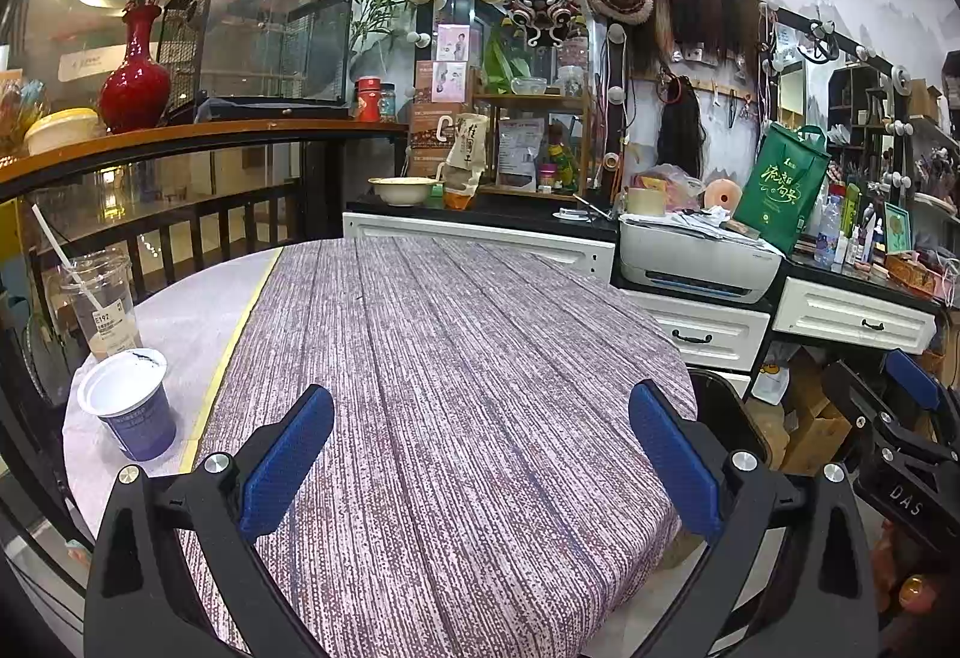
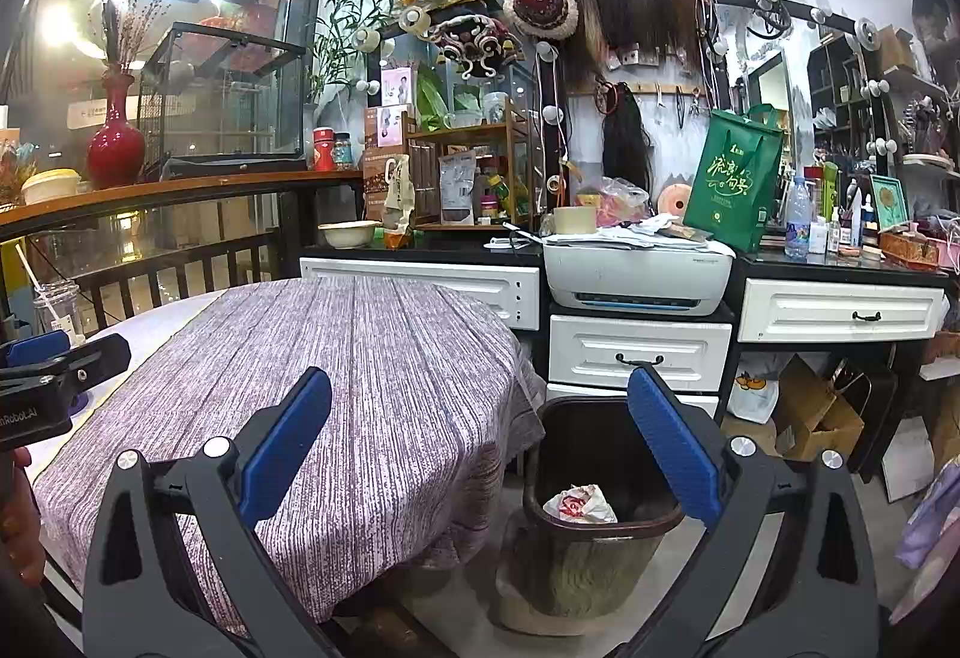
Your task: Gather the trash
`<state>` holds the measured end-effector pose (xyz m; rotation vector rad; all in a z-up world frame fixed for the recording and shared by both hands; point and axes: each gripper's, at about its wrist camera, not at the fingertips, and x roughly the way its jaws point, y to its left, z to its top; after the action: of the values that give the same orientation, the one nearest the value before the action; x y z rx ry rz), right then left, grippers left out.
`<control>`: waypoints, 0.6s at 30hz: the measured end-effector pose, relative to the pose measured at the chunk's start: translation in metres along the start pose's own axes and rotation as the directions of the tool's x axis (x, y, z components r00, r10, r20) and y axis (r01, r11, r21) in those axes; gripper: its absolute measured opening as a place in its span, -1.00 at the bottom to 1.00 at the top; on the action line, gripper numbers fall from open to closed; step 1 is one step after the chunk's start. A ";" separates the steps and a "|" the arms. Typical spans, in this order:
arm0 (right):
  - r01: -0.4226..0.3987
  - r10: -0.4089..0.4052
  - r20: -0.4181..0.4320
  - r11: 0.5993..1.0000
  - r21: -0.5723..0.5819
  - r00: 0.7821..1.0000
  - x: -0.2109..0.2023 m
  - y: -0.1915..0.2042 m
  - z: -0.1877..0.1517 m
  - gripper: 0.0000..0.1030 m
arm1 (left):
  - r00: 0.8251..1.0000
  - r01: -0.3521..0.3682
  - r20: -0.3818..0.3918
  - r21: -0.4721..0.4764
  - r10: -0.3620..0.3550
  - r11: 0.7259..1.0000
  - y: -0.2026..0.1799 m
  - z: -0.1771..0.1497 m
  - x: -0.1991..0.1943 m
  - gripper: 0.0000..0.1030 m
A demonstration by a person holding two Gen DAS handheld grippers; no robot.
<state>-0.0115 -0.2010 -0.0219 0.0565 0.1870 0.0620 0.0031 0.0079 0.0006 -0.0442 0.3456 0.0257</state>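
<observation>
Left tool [image 1: 480, 454]: blue pads spread wide, nothing between them, nothing touched. It hangs over the near part of the worktop [image 1: 456, 358], which is covered in a purple striped cloth. The cloth surface ahead of the pads is bare all the way to the far rounded edge; open room across the whole middle.

Left edge of worktop, on the pale strip beyond the cloth's yellow border: a blue paper cup [image 1: 129, 406] with a white rim, upright, and just behind it a clear plastic cup [image 1: 102, 298] with a straw and a label, also upright. The two stand close together, well to the left of the left tool.

Right tool [image 2: 480, 442]: pads likewise wide apart, holding nothing. It sits off the worktop's right edge, above the floor gap between worktop and white drawers [image 2: 636, 346]. Between its pads, lower down, a dark trash bin [image 2: 576, 556] stands on the floor just beside the hanging cloth; crumpled white wrapper [image 2: 579, 502] with red print lies inside it.

Each tool shows in the other's view: the right one at the far right of the left wrist view, the left one at the far left of the right wrist view, with the clear cup just behind it.

Behind the worktop: printer [image 2: 636, 268] on black counter, green bag [image 2: 732, 184] beside it.
</observation>
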 end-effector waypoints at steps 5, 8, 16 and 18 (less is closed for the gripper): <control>0.008 -0.007 -0.007 1.000 0.012 1.000 0.003 -0.003 0.000 0.89 | 1.000 -0.005 0.000 -0.005 0.005 1.000 0.003 0.002 0.000 0.89; 0.010 -0.009 -0.008 1.000 0.016 1.000 0.003 -0.004 0.000 0.89 | 1.000 -0.005 -0.002 -0.007 0.005 1.000 0.003 0.001 0.000 0.89; 0.008 -0.008 -0.009 1.000 0.014 1.000 0.003 -0.004 0.000 0.89 | 1.000 -0.004 -0.008 -0.006 0.004 1.000 0.004 0.001 0.001 0.89; 0.010 -0.010 -0.008 1.000 0.013 1.000 0.003 -0.003 0.000 0.89 | 1.000 0.000 -0.010 -0.008 0.000 1.000 0.004 0.001 0.001 0.89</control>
<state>-0.0081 -0.2042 -0.0232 0.0679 0.1958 0.0510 0.0038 0.0121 0.0013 -0.0525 0.3557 0.0269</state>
